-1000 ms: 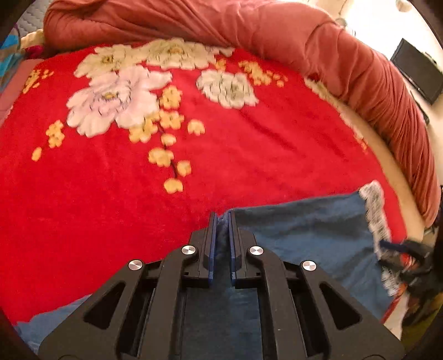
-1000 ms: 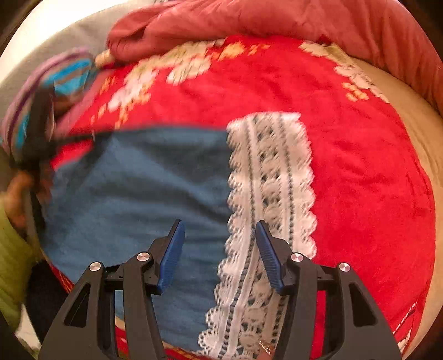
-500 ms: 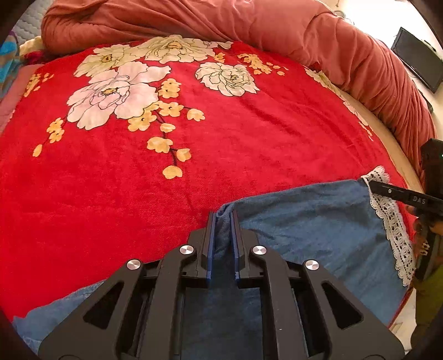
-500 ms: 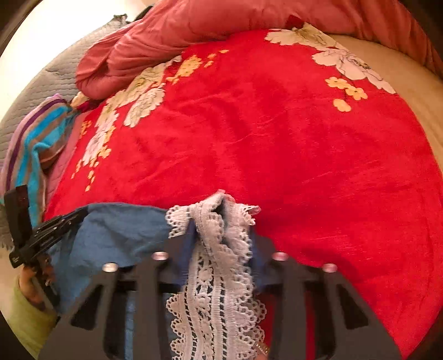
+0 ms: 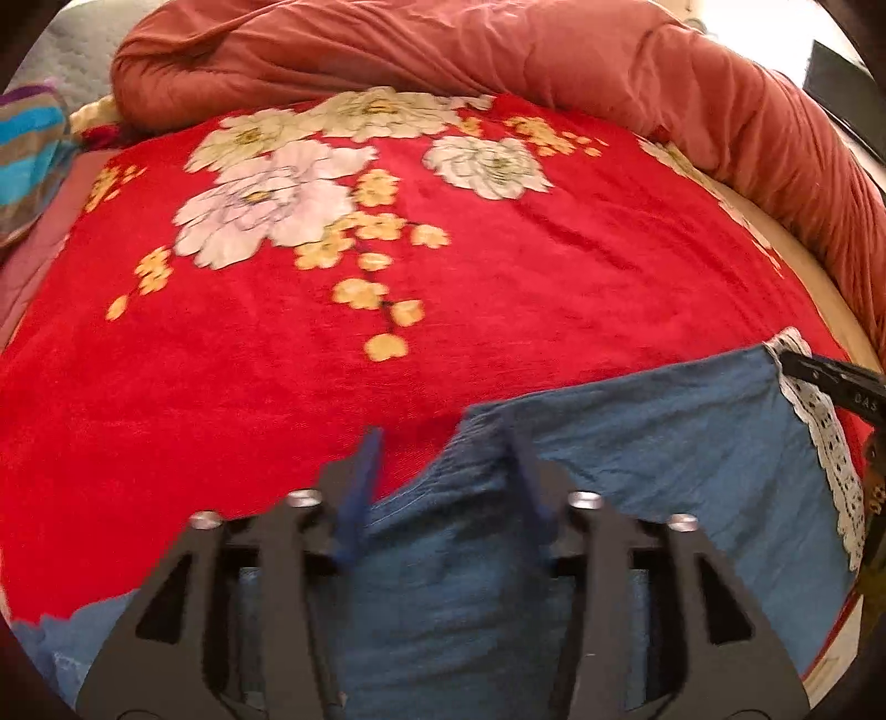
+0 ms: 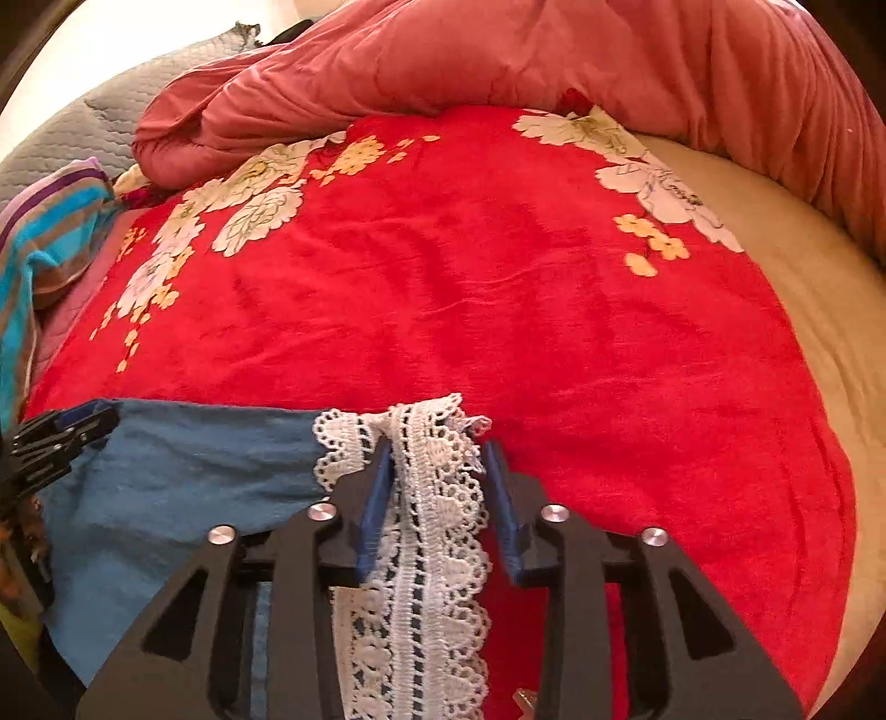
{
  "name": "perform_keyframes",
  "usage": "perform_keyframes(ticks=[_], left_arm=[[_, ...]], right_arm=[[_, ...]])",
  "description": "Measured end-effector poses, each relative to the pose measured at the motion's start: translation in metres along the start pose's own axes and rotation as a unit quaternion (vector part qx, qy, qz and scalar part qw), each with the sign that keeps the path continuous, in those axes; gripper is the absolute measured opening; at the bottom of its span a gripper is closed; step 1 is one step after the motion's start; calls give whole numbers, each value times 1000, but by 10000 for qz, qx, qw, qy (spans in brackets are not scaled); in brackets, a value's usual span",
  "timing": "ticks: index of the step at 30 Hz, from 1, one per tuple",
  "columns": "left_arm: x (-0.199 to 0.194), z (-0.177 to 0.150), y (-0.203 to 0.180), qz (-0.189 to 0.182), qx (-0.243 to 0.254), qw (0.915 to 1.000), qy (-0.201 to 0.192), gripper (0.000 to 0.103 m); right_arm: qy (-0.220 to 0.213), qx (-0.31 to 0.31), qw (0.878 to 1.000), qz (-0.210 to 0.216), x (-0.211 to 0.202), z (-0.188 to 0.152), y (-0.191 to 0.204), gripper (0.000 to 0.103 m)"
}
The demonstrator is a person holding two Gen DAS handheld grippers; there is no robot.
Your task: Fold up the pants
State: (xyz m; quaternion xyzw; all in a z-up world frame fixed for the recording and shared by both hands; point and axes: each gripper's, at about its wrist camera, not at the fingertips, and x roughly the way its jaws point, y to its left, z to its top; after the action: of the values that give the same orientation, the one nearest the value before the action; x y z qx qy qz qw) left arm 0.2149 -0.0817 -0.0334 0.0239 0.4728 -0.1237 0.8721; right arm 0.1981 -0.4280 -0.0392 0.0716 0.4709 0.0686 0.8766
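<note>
Blue pants (image 5: 653, 443) with a white lace hem (image 5: 825, 448) lie flat on a red flowered blanket (image 5: 332, 360). My left gripper (image 5: 443, 471) is over the pants' far left corner. Its jaws are opening, and the cloth edge lies loose between them in a small ridge by the right pad. In the right wrist view my right gripper (image 6: 437, 476) straddles the lace hem (image 6: 437, 554). Its jaws are opening too, and the bunched lace stands between the pads, the right pad clear of it. The blue cloth (image 6: 183, 487) stretches left to the other gripper (image 6: 55, 437).
A rolled pink-red quilt (image 5: 498, 50) runs along the far and right sides of the bed. A striped cloth (image 6: 50, 238) and a grey quilted mattress (image 6: 83, 133) lie at the far left. Beige sheet (image 6: 819, 310) shows on the right beyond the blanket.
The left jaws, shut on the blue cloth edge before, have parted. The right gripper moved onto the lace hem, closed on it half a second ago, and has parted again.
</note>
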Motion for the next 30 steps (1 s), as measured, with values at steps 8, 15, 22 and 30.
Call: perform_keyframes(ticks=[8,15,22,30], left_arm=[[-55,-17,26,510,-362,9976,-312,79],[-99,-60,55,718,-852,9930,-399,91],[-79,-85,73,1162,-1113,9863,360,93],[-74,-88,79,1129,-1128,9862,451,93]], right_arm=[[-448,-69,9985,-312,-54,-15,-1,61],[-391,-1101,9931,39,-66,-40,71,64],[-116,-1923,9801,485,-32,-49,152,66],[348,-1258,9914,-51,0,-47,112,66]])
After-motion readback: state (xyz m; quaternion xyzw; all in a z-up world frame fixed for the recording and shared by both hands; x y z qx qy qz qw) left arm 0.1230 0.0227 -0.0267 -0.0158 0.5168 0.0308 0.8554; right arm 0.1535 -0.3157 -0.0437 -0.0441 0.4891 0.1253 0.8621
